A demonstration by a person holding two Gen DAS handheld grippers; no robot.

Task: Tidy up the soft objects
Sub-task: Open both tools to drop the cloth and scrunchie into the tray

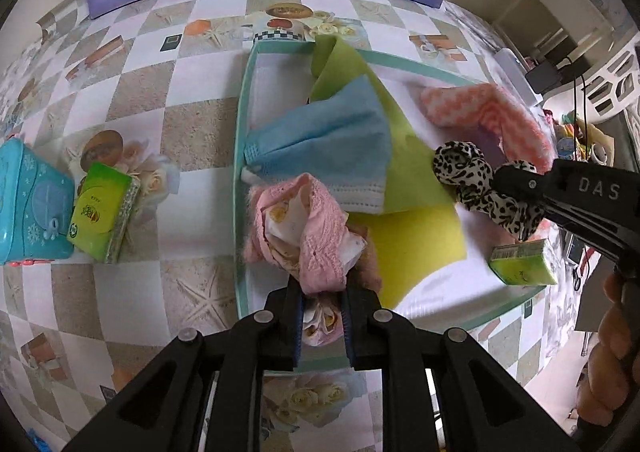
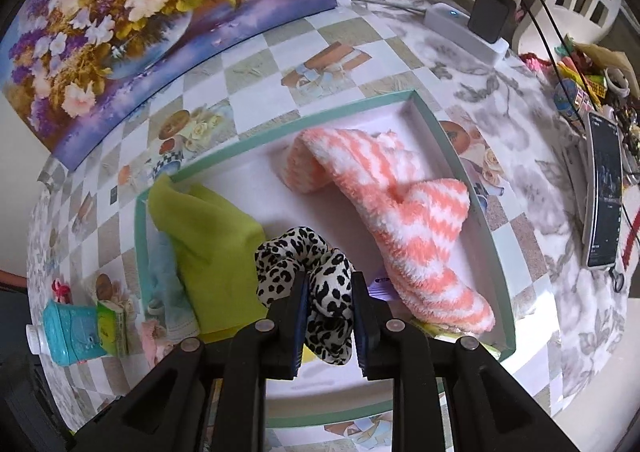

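Observation:
A shallow white tray with a teal rim [image 1: 240, 140] lies on the checkered tablecloth. In it are a blue face mask [image 1: 328, 132], a green cloth [image 1: 408, 156], a yellow cloth [image 1: 412, 244], a fluffy orange-and-white striped sock [image 2: 400, 204] and a green tissue pack [image 1: 524, 264]. My left gripper [image 1: 322, 288] is shut on a pink lace cloth [image 1: 316, 220], which bunches over the tray's near left corner. My right gripper [image 2: 330, 284] is shut on a leopard-print scrunchie [image 2: 296, 252], held just over the tray between the green cloth and the sock.
Left of the tray on the table stand a turquoise box [image 1: 32, 204] and a second green tissue pack [image 1: 102, 212]. A flower painting [image 2: 140, 12] leans along the back. At the right are a phone [image 2: 604, 192], a power strip with a charger [image 2: 468, 32] and clutter.

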